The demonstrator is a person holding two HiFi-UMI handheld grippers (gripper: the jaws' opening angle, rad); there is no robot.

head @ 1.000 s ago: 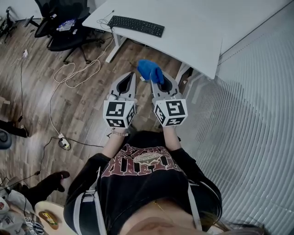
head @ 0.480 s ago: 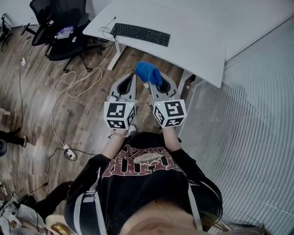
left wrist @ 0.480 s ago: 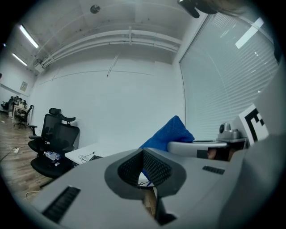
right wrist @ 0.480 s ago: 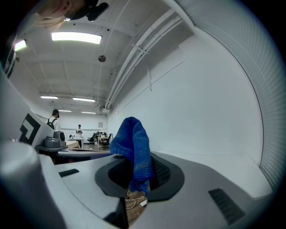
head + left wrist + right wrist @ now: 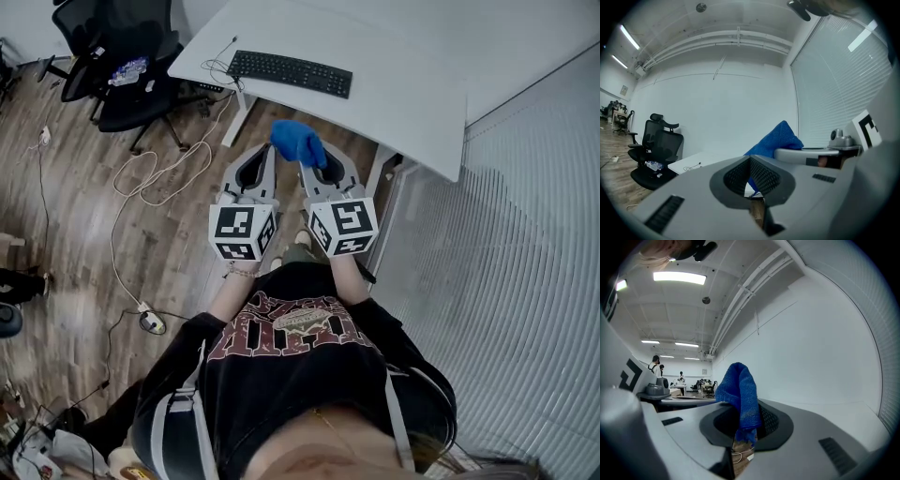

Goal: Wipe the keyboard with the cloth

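The right tongs (image 5: 743,427) were clamped on the cloth (image 5: 739,390), a blue, nubbly rag. One corner of it was pinched between the pads, and the rest was bunched in a soft hump that draped over the tips, with a ragged end hanging below. The left tongs (image 5: 753,194) were held just to the left of them, with the jaws drawn together on nothing. Only a thin slit showed between the ribbed pads, and the cloth rose beside the tips without touching them.

Both tongs were held out over the wooden floor (image 5: 75,187), short of the near edge of the white tabletop (image 5: 412,84). The black keyboard (image 5: 291,72) lay flat on the tabletop, well apart from the cloth. It sat toward the left end, with its long side running close along the near edge. A thin cord (image 5: 217,66) lay coiled at its left end.

Right of the keyboard and beyond it, the tabletop was bare and wide. A black chair (image 5: 122,56) stood left of the tabletop, and a white cable (image 5: 159,155) looped across the floor. Blinds (image 5: 506,281) closed off the right side.
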